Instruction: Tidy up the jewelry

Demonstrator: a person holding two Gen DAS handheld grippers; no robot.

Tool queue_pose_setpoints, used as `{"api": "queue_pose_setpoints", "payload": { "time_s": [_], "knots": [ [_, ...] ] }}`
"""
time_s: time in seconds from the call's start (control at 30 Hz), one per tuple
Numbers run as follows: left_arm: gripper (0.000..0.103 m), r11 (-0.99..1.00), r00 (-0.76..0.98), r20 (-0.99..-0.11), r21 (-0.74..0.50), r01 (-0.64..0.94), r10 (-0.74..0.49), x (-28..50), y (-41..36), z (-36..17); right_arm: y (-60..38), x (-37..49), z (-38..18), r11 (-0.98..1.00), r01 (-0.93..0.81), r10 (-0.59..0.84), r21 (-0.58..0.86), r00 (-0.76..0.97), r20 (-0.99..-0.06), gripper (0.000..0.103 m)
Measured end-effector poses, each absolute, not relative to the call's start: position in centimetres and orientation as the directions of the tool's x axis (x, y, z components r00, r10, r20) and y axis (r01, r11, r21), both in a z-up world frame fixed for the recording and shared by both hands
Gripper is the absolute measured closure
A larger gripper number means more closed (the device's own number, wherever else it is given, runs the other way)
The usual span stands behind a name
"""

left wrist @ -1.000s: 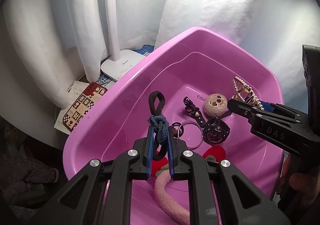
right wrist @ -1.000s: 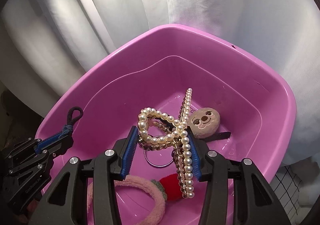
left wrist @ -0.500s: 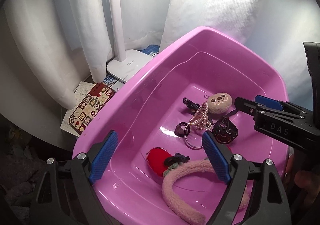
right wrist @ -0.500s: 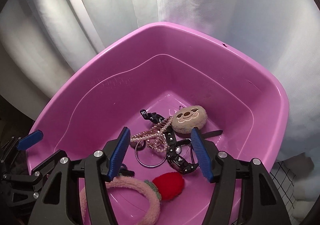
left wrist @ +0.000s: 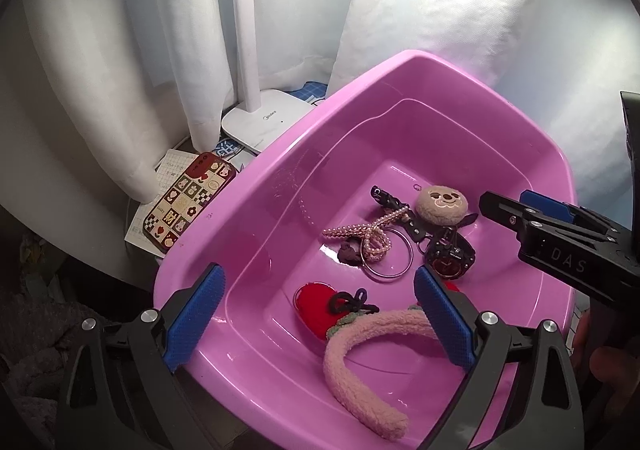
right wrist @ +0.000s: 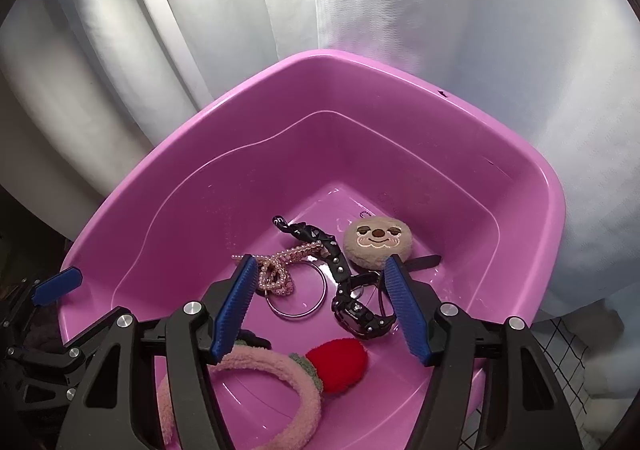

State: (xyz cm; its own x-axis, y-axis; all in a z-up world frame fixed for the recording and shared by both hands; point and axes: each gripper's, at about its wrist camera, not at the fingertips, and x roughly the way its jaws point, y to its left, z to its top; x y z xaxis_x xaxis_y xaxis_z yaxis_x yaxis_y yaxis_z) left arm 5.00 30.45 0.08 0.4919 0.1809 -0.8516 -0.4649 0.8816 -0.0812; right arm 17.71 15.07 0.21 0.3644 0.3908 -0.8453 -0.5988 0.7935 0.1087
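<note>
A pink plastic tub [left wrist: 256, 186] [right wrist: 552, 210] holds the jewelry. In it lie a pearl hair clip [left wrist: 362, 230] [right wrist: 280, 266], a black hair tie [left wrist: 352, 300], a black watch [left wrist: 450, 256] [right wrist: 360, 310], a metal ring [left wrist: 394, 258] [right wrist: 298, 296], a beige plush face [left wrist: 442, 202] [right wrist: 376, 240] and a pink fuzzy headband with red hearts [left wrist: 360, 366] [right wrist: 304, 398]. My left gripper [left wrist: 320, 314] is open and empty above the tub's near side. My right gripper [right wrist: 320, 306] is open and empty above the tub; it also shows in the left wrist view [left wrist: 520, 206].
Left of the tub stand a white lamp base [left wrist: 266, 122] with its pole, a patterned phone case [left wrist: 190, 206] and papers. White curtains [left wrist: 120, 50] hang close behind the tub. A gridded cloth [right wrist: 568, 370] lies at the right.
Both grippers have opened. The black hair tie dropped from the left one and the pearl clip from the right one; both now lie in the tub. Both grippers have drawn back a little.
</note>
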Motion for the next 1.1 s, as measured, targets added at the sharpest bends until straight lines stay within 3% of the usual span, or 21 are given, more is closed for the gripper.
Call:
{"api": "queue_pose_setpoints", "payload": {
  "time_s": [0.47,1.1],
  "knots": [
    [0.009,0.872,0.491,-0.834,-0.025,-0.488,0.251,4.3,30.0,1.3,14.3,17.3,0.9,0.798,-0.597,0.380,0.085,0.388,-0.840,0.039],
    [0.009,0.865,0.495,-0.830,-0.032,-0.501,0.256,3.8,29.9,2.0,13.8,16.4,1.7,0.790,-0.609,0.388,0.074,0.401,-0.830,0.039]
  ]
}}
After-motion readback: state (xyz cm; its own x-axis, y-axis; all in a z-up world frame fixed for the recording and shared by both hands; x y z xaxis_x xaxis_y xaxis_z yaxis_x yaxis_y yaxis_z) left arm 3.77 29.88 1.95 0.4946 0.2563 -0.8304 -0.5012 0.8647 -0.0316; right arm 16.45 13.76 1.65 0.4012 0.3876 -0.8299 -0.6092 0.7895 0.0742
